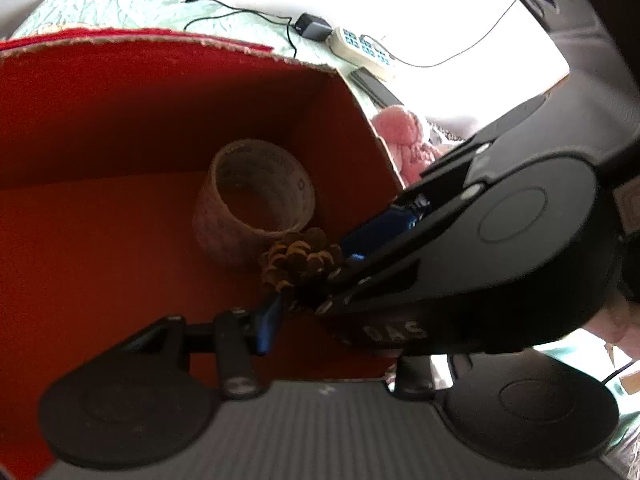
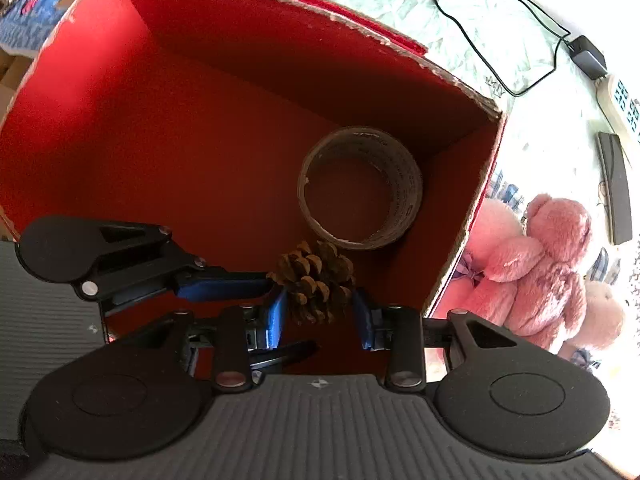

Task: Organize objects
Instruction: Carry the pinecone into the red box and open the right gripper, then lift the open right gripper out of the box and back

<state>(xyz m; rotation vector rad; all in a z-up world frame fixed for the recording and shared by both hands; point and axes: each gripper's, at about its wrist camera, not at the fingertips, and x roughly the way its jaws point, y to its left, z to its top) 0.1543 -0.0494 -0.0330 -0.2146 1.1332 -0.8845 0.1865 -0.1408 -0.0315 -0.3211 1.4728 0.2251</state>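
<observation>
Right wrist view puts the pine cone (image 2: pixel 316 284) directly between the blue pads of the right gripper (image 2: pixel 320 314), which sits inside the red box (image 2: pixel 120 100); the pads flank the cone closely, the left one seeming to touch its scales and the right one just beside it, so whether it is pinched or just let go cannot be told. The left gripper (image 2: pixel 224 286) reaches in from the left, one blue finger ending against the cone's left side. Just ahead of the cone a roll of tape (image 2: pixel 360 188) stands on the box floor, near the far right corner. My reading is that the cone is being placed in the box; the next move calls for spreading the right jaws fully and lifting straight out without dragging the cone. Outside the box, to the right, lie pink plush toys (image 2: pixel 548 268), which only this view shows plainly. Left wrist view has the right gripper's body blocking its right half, so its own jaws cannot be judged.
</observation>
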